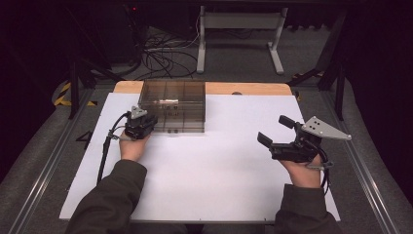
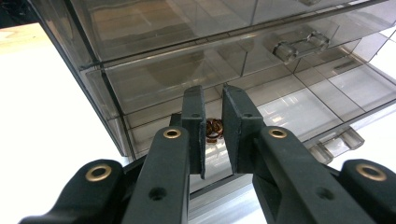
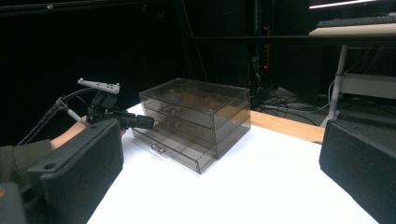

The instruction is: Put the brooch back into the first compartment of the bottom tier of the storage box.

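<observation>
So the left gripper (image 2: 213, 133) has its jaws nearly pressed together with just a narrow slit between them, pinching nothing. It sits right at the front left corner of the smoky see-through drawer box (image 1: 173, 106). Through that slit there's a small brownish ring-like thing (image 2: 214, 129) lying in the bottom drawer (image 2: 280, 116), but the pads hide most of it, so I can't tell what it really is.

The right gripper (image 1: 272, 133) is well off to the right of the box, jaws spread wide, nothing between them.

Counting: one box with three drawers stacked, the bottom one pulled out a bit, and two grippers. The box's back is cut off in the left gripper view.
</observation>
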Demonstrator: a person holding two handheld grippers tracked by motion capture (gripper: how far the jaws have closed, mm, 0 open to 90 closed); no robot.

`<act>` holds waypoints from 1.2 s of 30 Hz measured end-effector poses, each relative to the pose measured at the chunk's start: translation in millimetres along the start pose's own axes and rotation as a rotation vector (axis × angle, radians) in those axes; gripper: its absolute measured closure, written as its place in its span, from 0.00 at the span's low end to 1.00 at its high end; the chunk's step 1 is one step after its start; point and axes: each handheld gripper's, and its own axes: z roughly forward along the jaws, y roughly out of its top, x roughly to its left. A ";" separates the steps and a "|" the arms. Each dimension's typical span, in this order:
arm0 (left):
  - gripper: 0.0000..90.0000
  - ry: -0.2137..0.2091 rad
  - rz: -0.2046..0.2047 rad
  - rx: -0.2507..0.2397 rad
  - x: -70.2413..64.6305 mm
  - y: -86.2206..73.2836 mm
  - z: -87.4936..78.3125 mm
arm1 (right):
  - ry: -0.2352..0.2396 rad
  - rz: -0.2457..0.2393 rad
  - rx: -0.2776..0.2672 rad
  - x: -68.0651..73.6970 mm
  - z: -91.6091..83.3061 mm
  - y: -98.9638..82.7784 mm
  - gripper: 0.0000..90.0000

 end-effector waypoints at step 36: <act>0.84 0.012 -0.012 0.025 0.4 -2.4 4.2 | 0.004 0.002 -0.011 -0.2 -3.3 1.6 0.00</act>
